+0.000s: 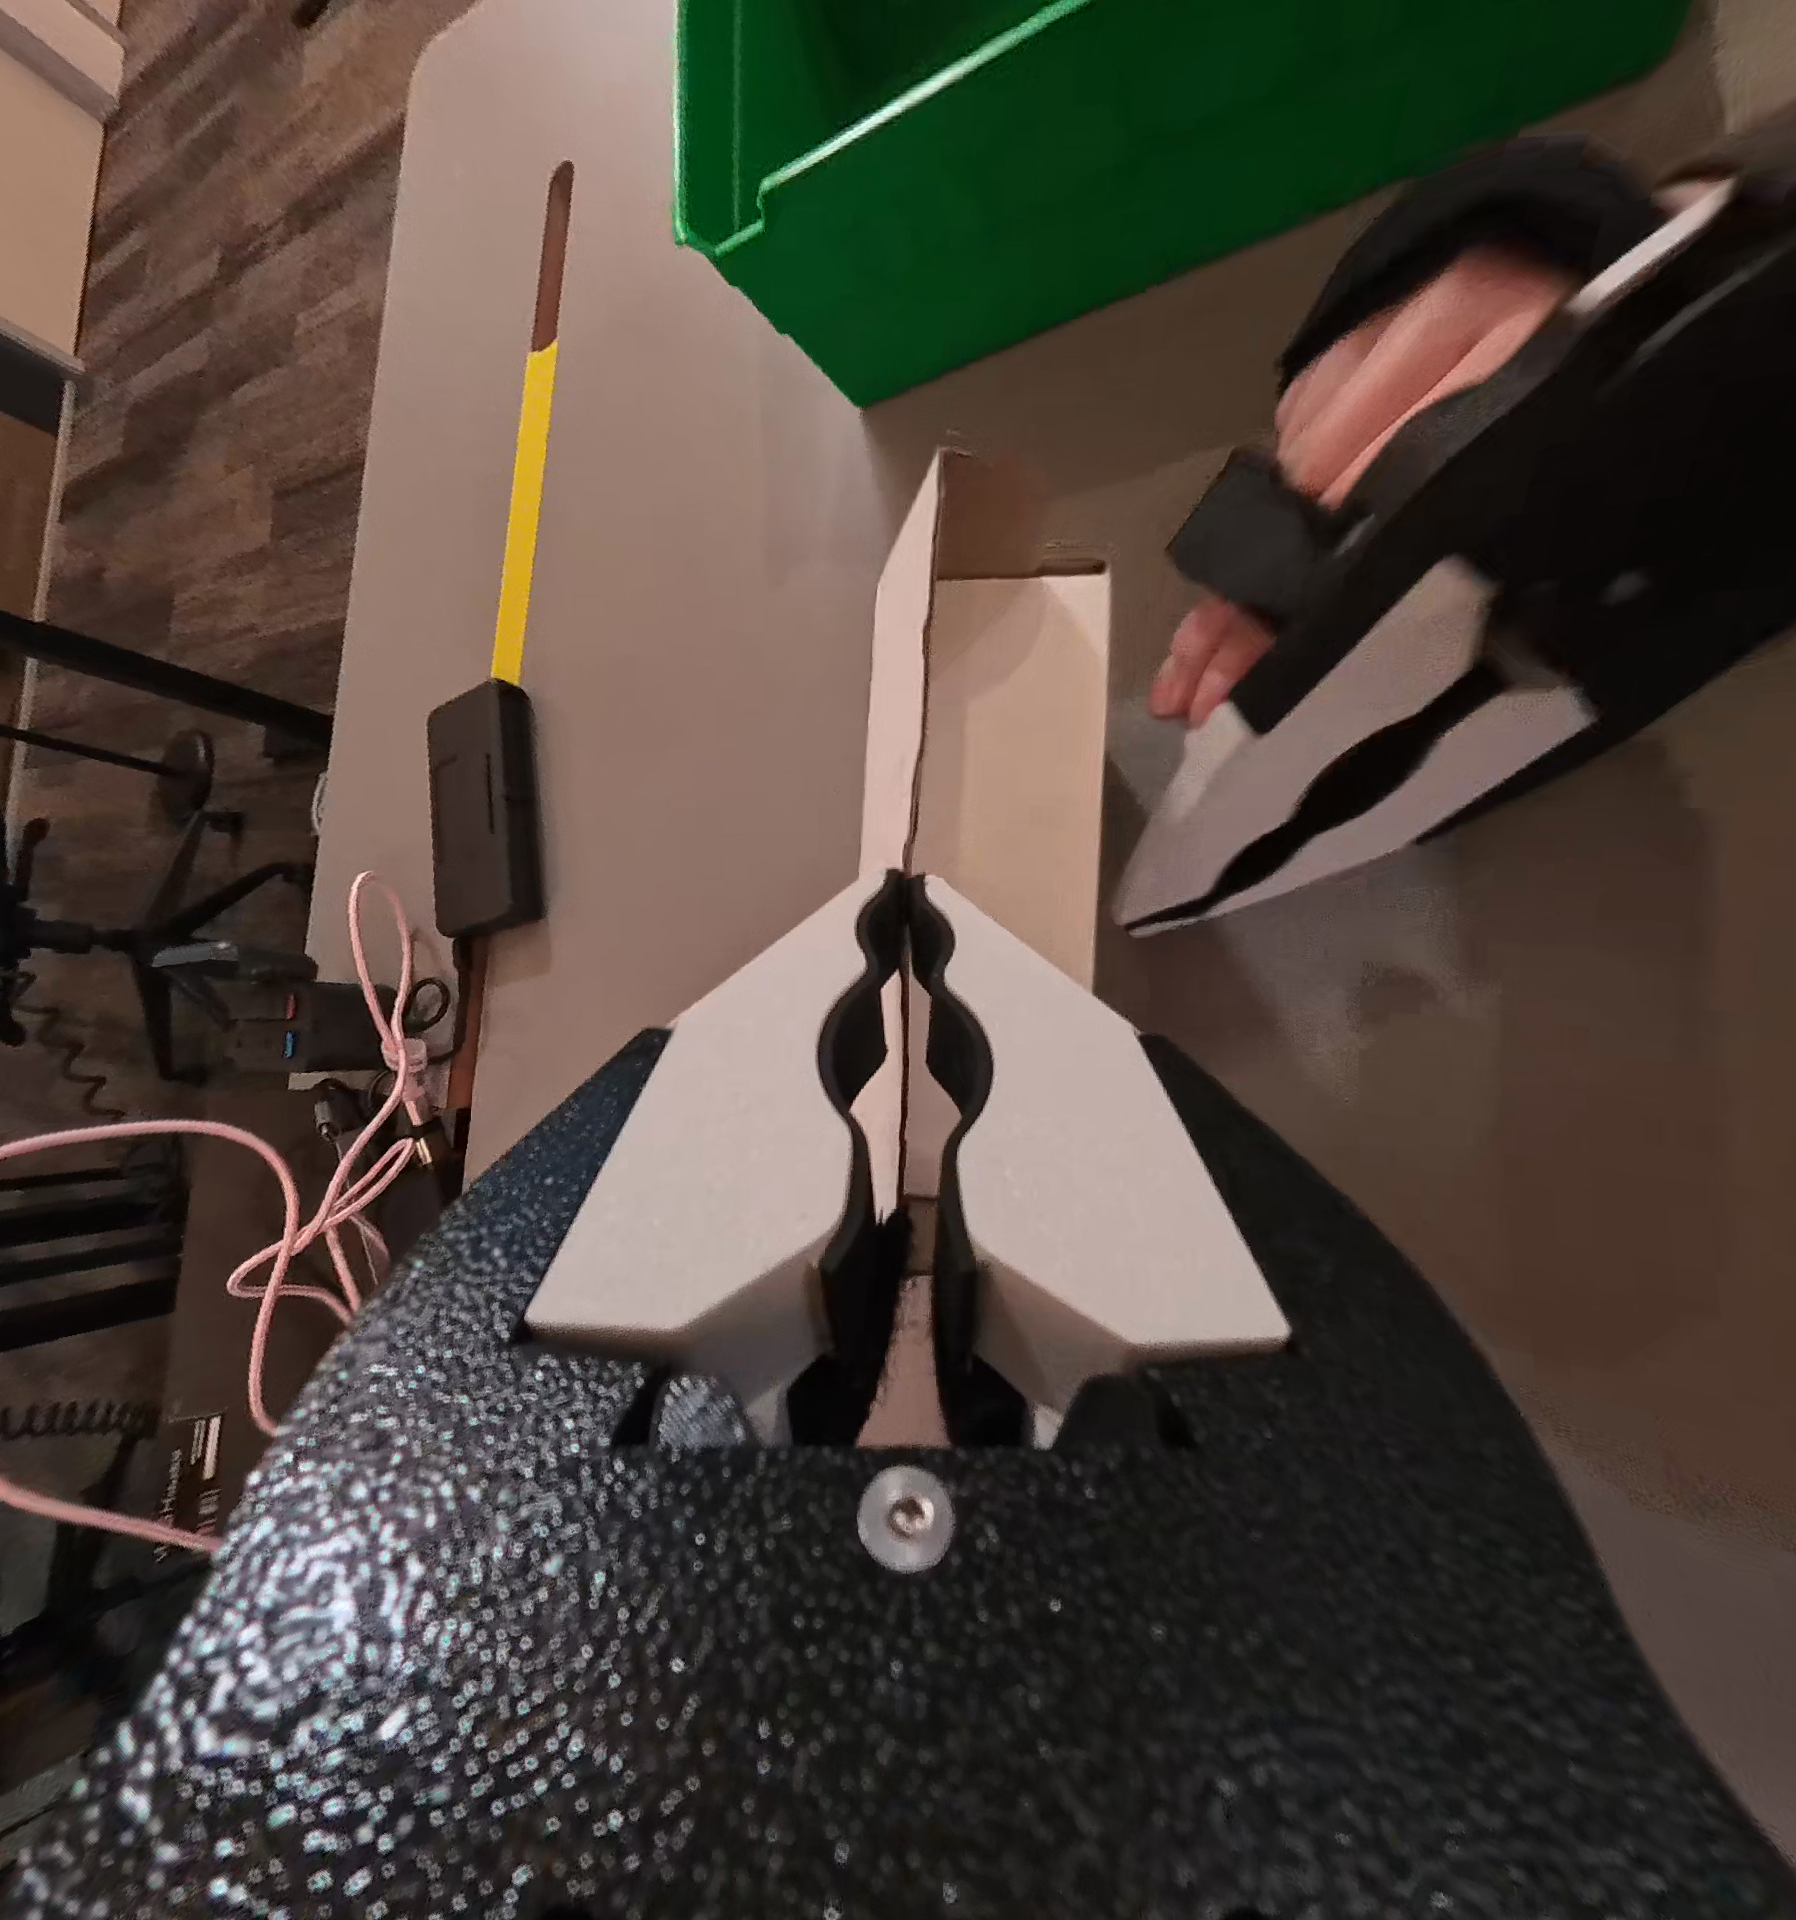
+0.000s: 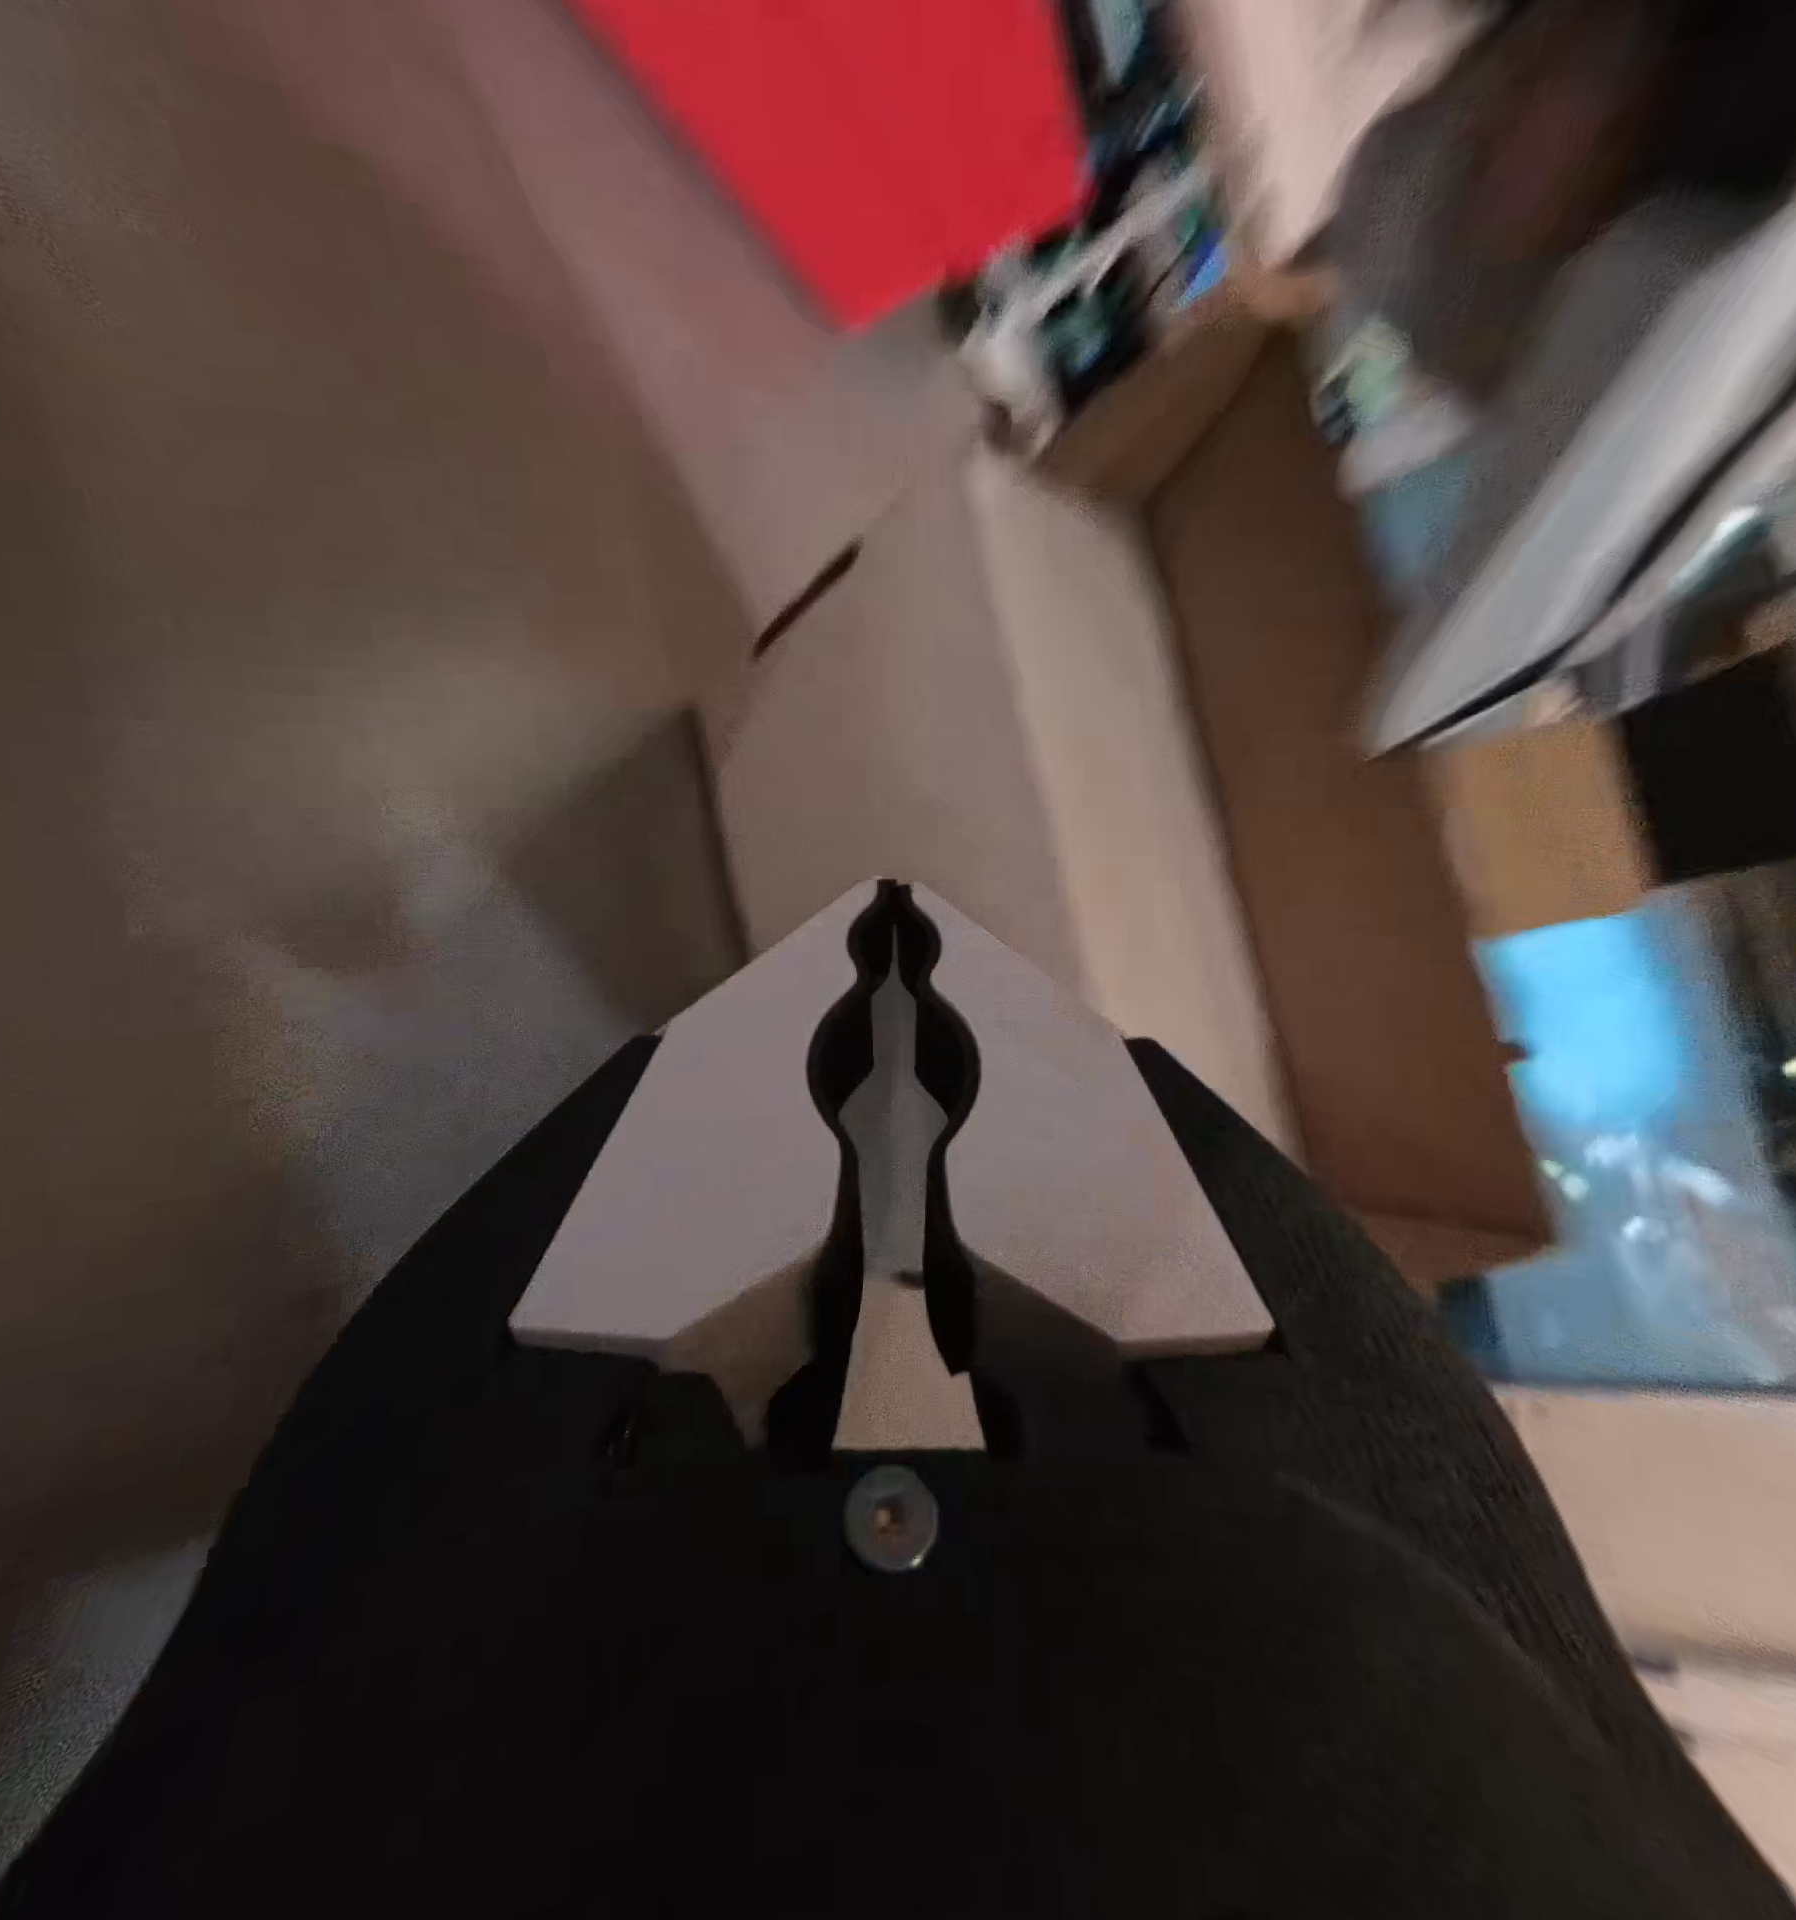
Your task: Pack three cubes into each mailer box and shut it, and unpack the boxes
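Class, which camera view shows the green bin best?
The left wrist view: the green bin sits sharp at the top, beyond the white mailer box. The right wrist view is blurred and shows no green bin.

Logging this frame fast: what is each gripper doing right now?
Left gripper: fingers closed on the edge of an upright white cardboard mailer box flap.
Right gripper: fingers shut, holding nothing.

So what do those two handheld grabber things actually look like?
Each gripper, left and right, has a textured black body with a silver screw, and two pale wedge-shaped fingers lined with wavy black pads. The hand on the right one wears a black strap.
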